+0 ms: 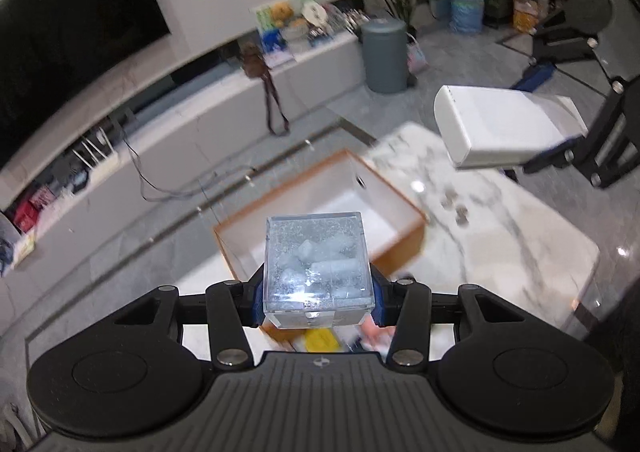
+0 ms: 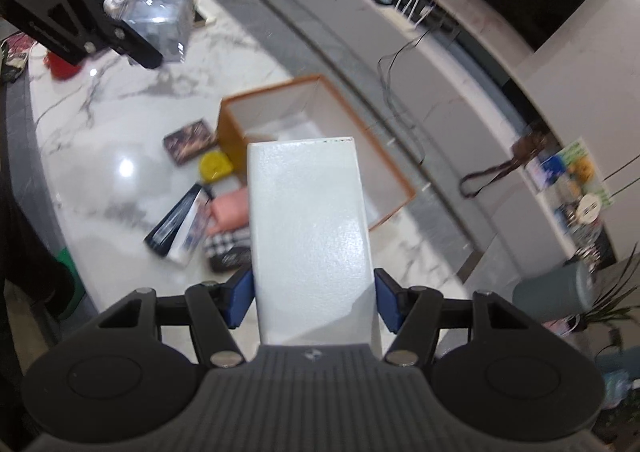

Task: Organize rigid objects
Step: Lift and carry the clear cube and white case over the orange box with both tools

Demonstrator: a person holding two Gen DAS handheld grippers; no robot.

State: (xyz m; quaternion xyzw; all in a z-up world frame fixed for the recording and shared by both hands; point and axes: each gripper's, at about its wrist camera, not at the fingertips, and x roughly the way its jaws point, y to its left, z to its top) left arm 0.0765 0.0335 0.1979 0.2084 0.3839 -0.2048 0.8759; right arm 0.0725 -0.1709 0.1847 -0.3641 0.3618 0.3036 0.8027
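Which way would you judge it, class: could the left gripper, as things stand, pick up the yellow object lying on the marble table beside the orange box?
Probably not yet. The left gripper is shut on a clear cube, so its jaws are occupied. The yellow object itself lies uncovered on the table beside the orange box.

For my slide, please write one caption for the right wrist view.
Right gripper holds a white box above an open orange box on the table.
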